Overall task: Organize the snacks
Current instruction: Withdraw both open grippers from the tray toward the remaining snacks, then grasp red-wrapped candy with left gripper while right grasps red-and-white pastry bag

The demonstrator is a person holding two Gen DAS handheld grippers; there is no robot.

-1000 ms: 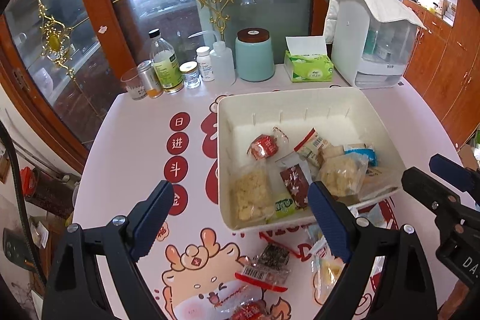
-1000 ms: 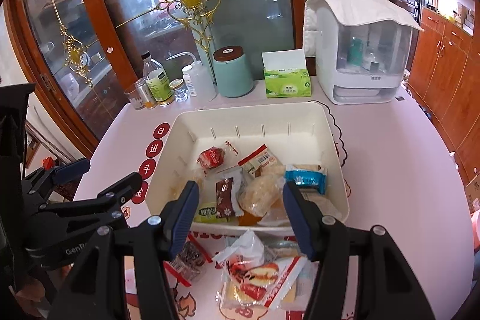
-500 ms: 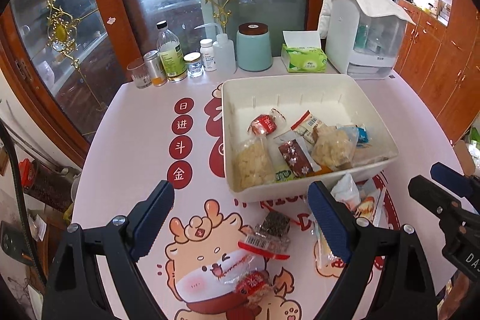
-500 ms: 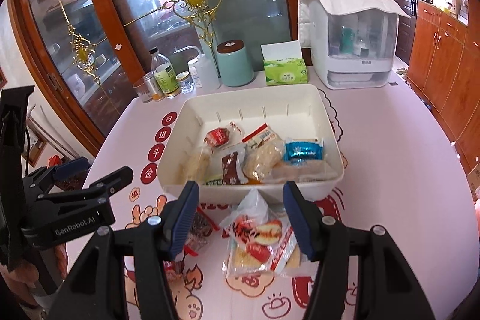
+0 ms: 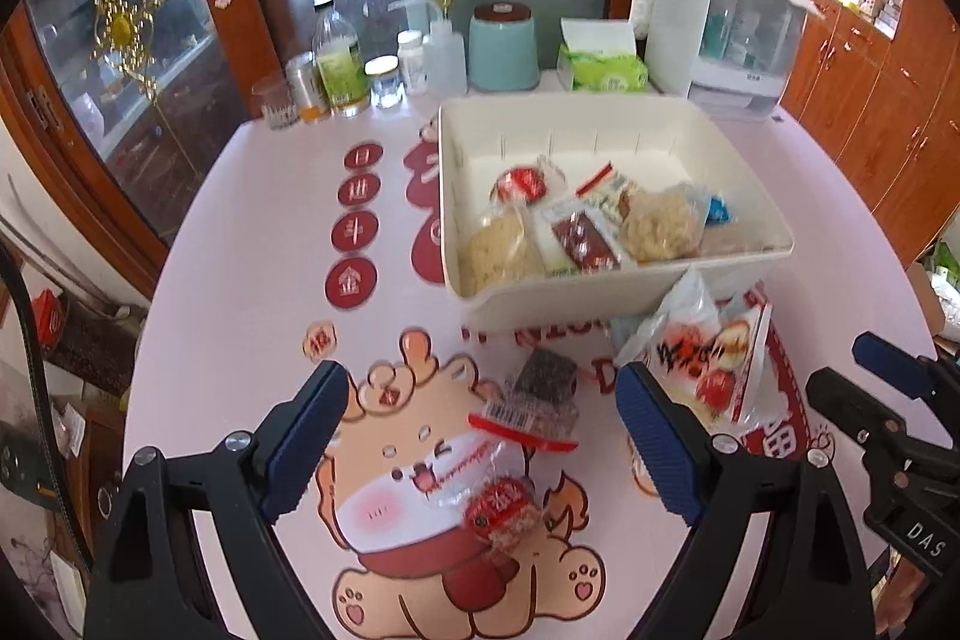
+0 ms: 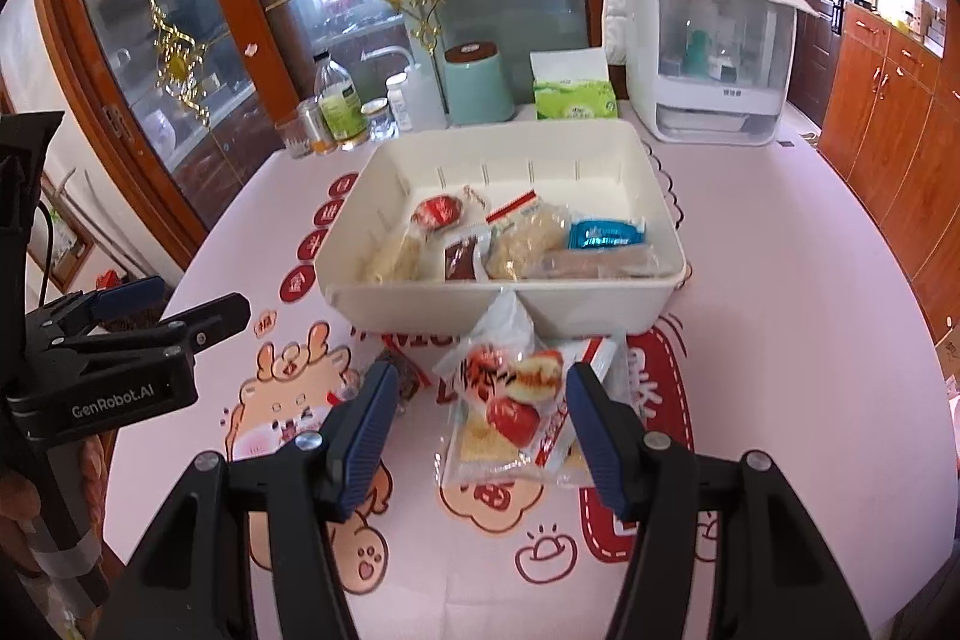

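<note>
Cream plastic bin (image 6: pixel 504 307) on the pink cartoon-printed counter (image 6: pixel 780 340) is seen holding several snack packets. Both the left claw (image 5: pixel 480 418) and right claw (image 6: pixel 480 415) are spread, empty, above loose clear-wrapped snack packets (image 6: pixel 510 388) lying just before the bin.

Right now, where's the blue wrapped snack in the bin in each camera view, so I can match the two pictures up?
Left wrist view: the blue wrapped snack peeks out at the right side of the white bin, mostly hidden behind a pale crumbly snack bag.
Right wrist view: the same snack lies in plain sight in the bin's right half.
Shared landmark: the green tissue box behind the bin.
</note>
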